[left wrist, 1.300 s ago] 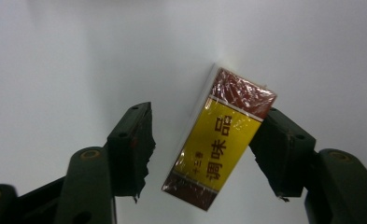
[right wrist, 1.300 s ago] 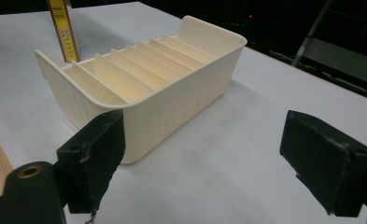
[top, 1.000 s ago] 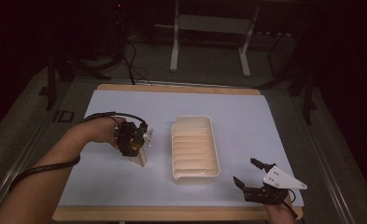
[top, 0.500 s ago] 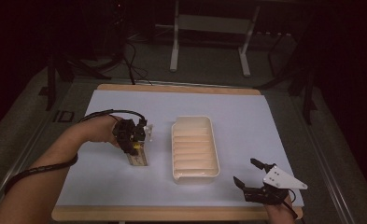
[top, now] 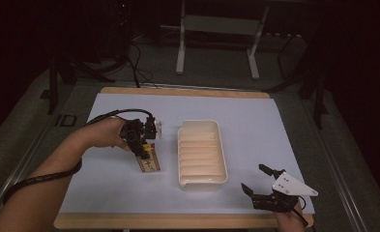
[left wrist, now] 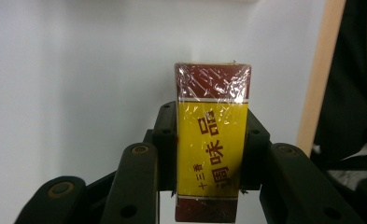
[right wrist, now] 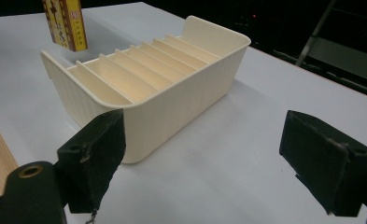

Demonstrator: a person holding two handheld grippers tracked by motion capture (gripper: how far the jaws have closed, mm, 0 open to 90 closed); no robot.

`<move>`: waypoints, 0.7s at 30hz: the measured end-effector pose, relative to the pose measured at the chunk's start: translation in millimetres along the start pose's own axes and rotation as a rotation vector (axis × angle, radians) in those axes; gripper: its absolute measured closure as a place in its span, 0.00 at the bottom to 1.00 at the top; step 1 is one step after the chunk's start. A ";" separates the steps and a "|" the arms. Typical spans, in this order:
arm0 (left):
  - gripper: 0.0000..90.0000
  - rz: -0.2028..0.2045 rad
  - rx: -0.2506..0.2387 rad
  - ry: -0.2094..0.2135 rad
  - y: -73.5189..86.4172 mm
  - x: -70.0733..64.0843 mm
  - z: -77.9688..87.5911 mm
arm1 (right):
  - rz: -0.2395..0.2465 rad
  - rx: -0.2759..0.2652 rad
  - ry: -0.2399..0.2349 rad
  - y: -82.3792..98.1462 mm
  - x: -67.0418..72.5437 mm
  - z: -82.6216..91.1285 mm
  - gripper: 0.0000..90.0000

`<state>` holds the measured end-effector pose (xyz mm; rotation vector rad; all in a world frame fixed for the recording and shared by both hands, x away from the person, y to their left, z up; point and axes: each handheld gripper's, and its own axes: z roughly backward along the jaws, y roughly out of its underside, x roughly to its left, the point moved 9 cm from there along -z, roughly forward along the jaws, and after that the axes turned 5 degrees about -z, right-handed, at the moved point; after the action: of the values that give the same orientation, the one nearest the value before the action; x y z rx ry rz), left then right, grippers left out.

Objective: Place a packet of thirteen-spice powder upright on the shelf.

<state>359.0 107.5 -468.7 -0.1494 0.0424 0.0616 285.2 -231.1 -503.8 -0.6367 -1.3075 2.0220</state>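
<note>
A narrow box (top: 148, 162), yellow with dark red ends and wrapped in clear film, hangs from my left gripper (top: 140, 140) left of the tray. In the left gripper view both jaws press the sides of the box (left wrist: 213, 140), so my left gripper (left wrist: 211, 123) is shut on it. A cream tray (top: 202, 182) with several ribbed slots lies mid-table, empty. My right gripper (top: 255, 179) rests near the front right corner, open, with nothing between its jaws. In the right gripper view, the right gripper (right wrist: 204, 154) faces the tray (right wrist: 172, 109), with the box (right wrist: 67, 23) beyond it.
A pale sheet (top: 255, 121) covers the wooden tabletop (top: 178, 221). A black cable (top: 115, 113) loops from the left gripper over the person's forearm. Metal stand legs (top: 180, 53) rise behind the table in the dark.
The left gripper has risen a little with the box in its jaws. The right gripper has stayed where it was.
</note>
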 end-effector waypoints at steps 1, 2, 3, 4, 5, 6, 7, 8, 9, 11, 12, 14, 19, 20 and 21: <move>0.75 0.007 0.004 0.006 -0.7 -0.5 1.1 | 0.001 0.001 -0.001 0.1 0.1 0.0 0.16; 0.75 0.020 0.004 0.011 -1.9 -1.3 2.1 | -0.001 0.001 0.000 0.2 0.0 0.1 0.16; 0.75 0.021 0.010 0.018 -2.4 -1.4 3.2 | -0.002 0.001 -0.001 0.2 -0.1 0.1 0.16; 0.75 0.035 0.008 0.026 -3.4 -2.4 4.0 | -0.002 0.001 0.000 0.2 -0.1 0.1 0.16; 0.75 0.039 0.009 0.026 -4.0 -2.5 4.9 | -0.001 0.001 -0.001 0.1 -0.1 0.0 0.16; 0.75 0.048 0.007 0.029 -4.6 -2.7 6.2 | -0.001 0.001 -0.001 0.2 0.0 0.0 0.16; 0.75 0.055 0.005 0.030 -5.3 -2.5 7.5 | 0.000 0.001 -0.002 0.1 0.1 -0.2 0.16; 0.75 0.058 0.002 0.023 -6.1 -1.4 9.6 | 0.000 0.002 -0.002 0.1 0.2 -0.3 0.16; 0.75 0.069 -0.007 0.027 -7.0 -1.3 11.4 | -0.001 0.003 -0.003 0.3 0.3 -0.5 0.16; 0.75 0.094 -0.037 0.031 -10.2 -0.9 15.8 | -0.001 0.003 -0.003 0.3 0.3 -0.6 0.16; 0.75 0.114 -0.055 0.039 -12.3 -1.0 18.2 | -0.001 0.002 -0.004 0.2 0.4 -0.5 0.16; 0.75 0.124 -0.078 0.031 -15.8 0.5 22.9 | 0.000 0.003 -0.003 0.3 0.3 -0.5 0.16; 0.75 0.136 -0.092 0.016 -23.1 1.3 32.3 | -0.002 0.003 -0.003 0.3 0.1 -0.5 0.16; 0.75 0.128 -0.092 0.014 -24.9 0.6 33.7 | -0.001 0.002 -0.004 0.1 0.4 -0.6 0.16; 0.75 0.119 -0.090 0.010 -26.2 -0.1 35.0 | 0.000 0.002 -0.005 0.1 0.8 -0.7 0.16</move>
<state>361.9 86.9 -430.3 -0.2369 0.0584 0.1817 285.1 -230.1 -504.3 -0.6310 -1.3076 2.0262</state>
